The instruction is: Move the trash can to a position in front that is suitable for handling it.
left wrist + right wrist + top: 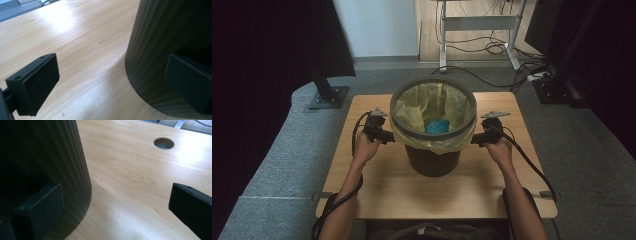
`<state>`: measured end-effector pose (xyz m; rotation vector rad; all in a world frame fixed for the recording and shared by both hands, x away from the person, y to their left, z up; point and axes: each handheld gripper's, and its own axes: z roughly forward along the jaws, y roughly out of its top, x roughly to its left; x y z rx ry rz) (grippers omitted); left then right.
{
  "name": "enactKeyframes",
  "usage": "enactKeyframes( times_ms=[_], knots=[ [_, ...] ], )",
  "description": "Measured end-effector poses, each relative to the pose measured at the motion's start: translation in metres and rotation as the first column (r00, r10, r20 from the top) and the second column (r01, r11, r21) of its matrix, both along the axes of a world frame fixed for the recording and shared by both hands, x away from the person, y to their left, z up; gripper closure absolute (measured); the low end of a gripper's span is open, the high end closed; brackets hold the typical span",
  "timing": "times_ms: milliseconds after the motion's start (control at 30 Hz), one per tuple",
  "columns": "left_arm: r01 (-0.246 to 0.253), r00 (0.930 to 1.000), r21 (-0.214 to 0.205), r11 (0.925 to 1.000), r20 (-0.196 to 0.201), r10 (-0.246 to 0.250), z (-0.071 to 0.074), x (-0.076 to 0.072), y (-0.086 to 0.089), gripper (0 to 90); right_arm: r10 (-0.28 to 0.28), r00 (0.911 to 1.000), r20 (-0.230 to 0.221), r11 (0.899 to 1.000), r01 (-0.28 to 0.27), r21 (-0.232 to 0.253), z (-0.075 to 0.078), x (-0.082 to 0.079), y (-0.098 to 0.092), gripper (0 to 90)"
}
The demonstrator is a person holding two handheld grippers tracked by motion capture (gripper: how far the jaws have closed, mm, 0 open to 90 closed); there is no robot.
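A black ribbed bin [432, 160] stands in the middle of the wooden table [382, 185]. It is lined with a yellow bag [412, 112], whose top is held under a grey ring [433, 80]. A crumpled blue thing [438, 126] lies inside. My left gripper [388, 137] sits at the bin's left side, just under the bag's overhang. It is open [112, 72], and one jaw lies against the bin wall [155, 37]. My right gripper [477, 140] mirrors it on the right, open [117, 197] beside the bin wall [50, 152].
A round cable hole [164, 143] pierces the tabletop beyond the right gripper. Grey carpet [287, 150] surrounds the table. Behind it are a desk frame [477, 22], loose cables [492, 47] and a dark stand foot [328, 97] at the left.
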<state>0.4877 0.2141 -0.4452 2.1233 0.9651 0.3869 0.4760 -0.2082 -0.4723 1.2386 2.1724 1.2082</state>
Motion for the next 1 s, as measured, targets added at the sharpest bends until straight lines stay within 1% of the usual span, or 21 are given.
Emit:
enactKeyframes(
  times_ms=[33,67,100,200,267,333,367,467,500,600,833,967,1000],
  knots=[
    [-0.003,1.0,0.004,1.0,0.0,0.003,0.0,0.002,0.0,0.0,0.0,1.0,0.0,1.0,0.0,0.0,0.0,0.0,0.0,0.0],
    [-0.005,1.0,-0.003,1.0,-0.002,0.005,0.0,0.004,0.0,0.0,-0.006,0.9999,0.011,1.0,0.006,-0.005,0.001,0.002,0.0,0.0],
    [-0.004,1.0,-0.007,1.0,-0.006,0.004,-0.001,0.007,0.0,0.0,-0.018,0.9998,0.009,1.0,0.018,0.007,0.003,0.007,0.001,0.0],
    [-0.011,0.9999,-0.018,0.9998,-0.012,0.011,-0.002,0.01,-0.001,0.0,-0.023,0.9997,0.011,1.0,0.023,0.007,0.005,0.012,0.003,0.0],
    [-0.012,0.9999,-0.017,0.9998,-0.005,0.012,-0.003,0.011,-0.002,0.0,-0.024,0.9995,0.022,1.0,0.024,0.015,0.006,0.015,0.003,0.0],
    [-0.007,1.0,-0.013,0.9999,0.006,0.007,-0.003,0.009,-0.001,0.0,-0.023,0.9996,0.018,1.0,0.022,0.021,0.005,0.015,0.002,0.0],
    [-0.003,1.0,-0.015,0.9999,0.008,0.003,-0.003,0.008,-0.001,0.0,-0.024,0.9994,0.023,1.0,0.024,0.021,0.005,0.015,0.002,0.0],
    [0.004,1.0,-0.014,0.9999,0.008,-0.004,-0.003,0.005,-0.001,0.0,-0.012,0.9994,0.032,1.0,0.012,0.012,0.006,0.011,0.002,0.0],
    [0.004,0.9999,-0.015,0.9999,0.009,-0.004,-0.003,0.003,-0.001,0.1,0.002,0.9993,0.036,1.0,-0.002,0.0,0.006,0.008,0.002,0.0],
    [0.01,0.9999,-0.022,0.9997,0.01,-0.009,-0.004,-0.002,-0.001,0.1,0.003,0.999,0.044,1.0,-0.003,-0.005,0.007,0.004,0.002,0.0],
    [0.032,0.9992,-0.012,0.9994,0.026,-0.032,-0.004,-0.02,-0.002,0.1,0.011,0.9988,0.048,1.0,-0.011,0.008,0.005,-0.012,0.0,0.0],
    [0.043,0.9986,-0.009,0.999,0.03,-0.043,-0.004,-0.03,-0.001,0.0,0.019,0.9984,0.053,1.0,-0.019,-0.008,0.006,-0.025,0.0,0.0],
    [0.043,0.9985,-0.011,0.999,0.035,-0.042,-0.004,-0.033,-0.001,0.0,0.019,0.9984,0.053,1.0,-0.019,-0.008,0.006,-0.025,0.0,0.0]
  ],
)
